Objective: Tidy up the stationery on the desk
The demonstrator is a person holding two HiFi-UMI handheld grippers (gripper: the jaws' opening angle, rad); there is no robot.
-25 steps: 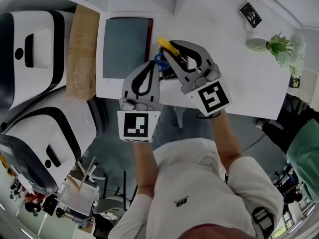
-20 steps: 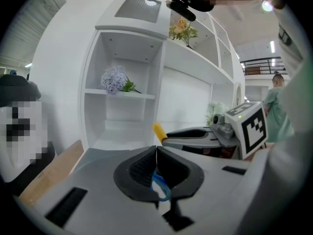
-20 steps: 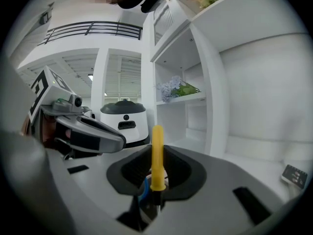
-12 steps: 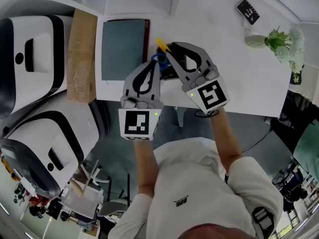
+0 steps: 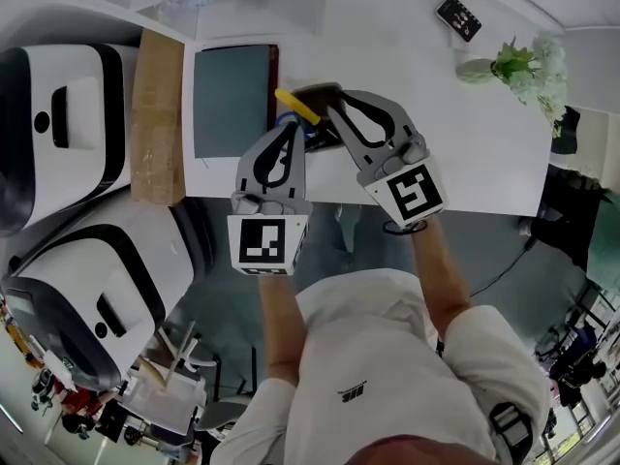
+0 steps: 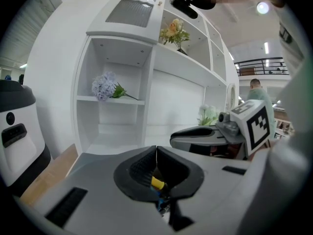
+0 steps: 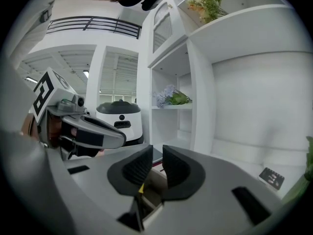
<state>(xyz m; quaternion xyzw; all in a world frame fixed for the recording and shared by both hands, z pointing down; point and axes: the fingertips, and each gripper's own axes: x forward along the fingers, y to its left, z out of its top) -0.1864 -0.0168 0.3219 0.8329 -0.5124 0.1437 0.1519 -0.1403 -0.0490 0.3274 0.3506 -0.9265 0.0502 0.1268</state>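
Left tool point(image 5: 293, 129) is closed, gripping a yellow pen point(image 5: 294, 104) that points to 10 o'clock. Right tool point(image 5: 334, 112), a slit apart, pinches the dark holder point(image 5: 320, 92) on the table point(image 5: 407, 66). A book point(image 5: 231, 100) lies at the holder's 9 o'clock.

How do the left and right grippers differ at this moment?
Fingers: the left gripper has its tips together; the right gripper has a narrow gap.
Contents: a yellow-and-blue item sits between the left gripper's fingers; a box rim shows low in the right gripper's gap, grip unclear.
Reach: the right gripper extends farther over the desk.
Shared: both point at one spot beside the notebook.
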